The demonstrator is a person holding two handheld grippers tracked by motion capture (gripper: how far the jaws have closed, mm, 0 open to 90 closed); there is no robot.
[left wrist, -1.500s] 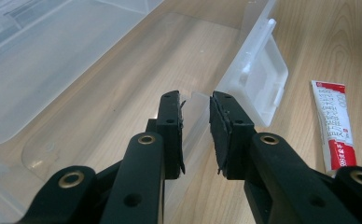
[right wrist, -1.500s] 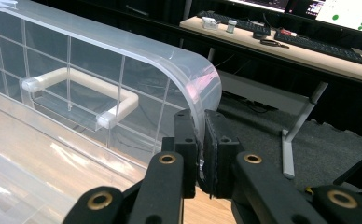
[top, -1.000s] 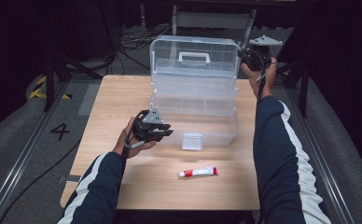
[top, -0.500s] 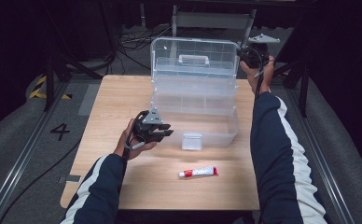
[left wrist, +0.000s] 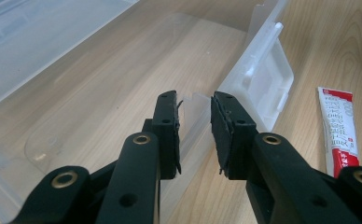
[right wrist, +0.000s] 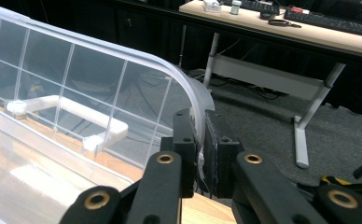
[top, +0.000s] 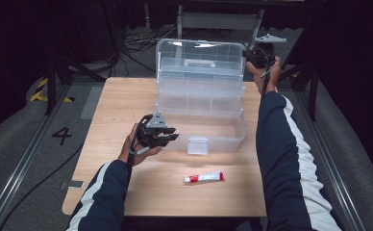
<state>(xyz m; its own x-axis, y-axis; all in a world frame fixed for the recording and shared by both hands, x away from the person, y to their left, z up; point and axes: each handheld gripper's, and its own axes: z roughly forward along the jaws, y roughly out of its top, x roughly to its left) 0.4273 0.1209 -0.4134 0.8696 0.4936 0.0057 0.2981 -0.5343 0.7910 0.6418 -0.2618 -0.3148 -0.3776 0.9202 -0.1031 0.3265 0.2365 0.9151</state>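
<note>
Right hand-held gripper [top: 250,54]: clenched on rim of clear lid [top: 201,60] at its far right corner; in right gripper view jaws pinch curved lid edge [right wrist: 198,100], pads nearly meeting w/ thin plastic between. Lid raised, standing upright behind box, gridded w/ dividers, white handle [right wrist: 67,109] seen through it.

Left hand-held gripper [top: 171,138]: at front left of clear plastic box [top: 201,126], jaws straddling thin front wall [left wrist: 194,105] in left gripper view. Gap visible either side of wall, pads not pressing, so released for now; jaws part-open.

Box: mid tabletop [top: 122,101], tiered, upper tray [top: 199,103] w/ compartments folded back above bottom bin. Bottom bin see-through, wood grain showing through floor. Front latch flap [top: 197,145] hanging down at centre front, translucent white, just beside left jaws in left gripper view.

Tube [top: 205,177]: lying flat on tabletop near front edge, apart from box, red cap end pointing left in high view. White body w/ red band; red print on crimped end in left gripper view [left wrist: 340,135], characters too small to read.

Floor left of tabletop: "4" [top: 62,136] marked beside rail; yellow-black tape [top: 43,89] farther back.
</note>
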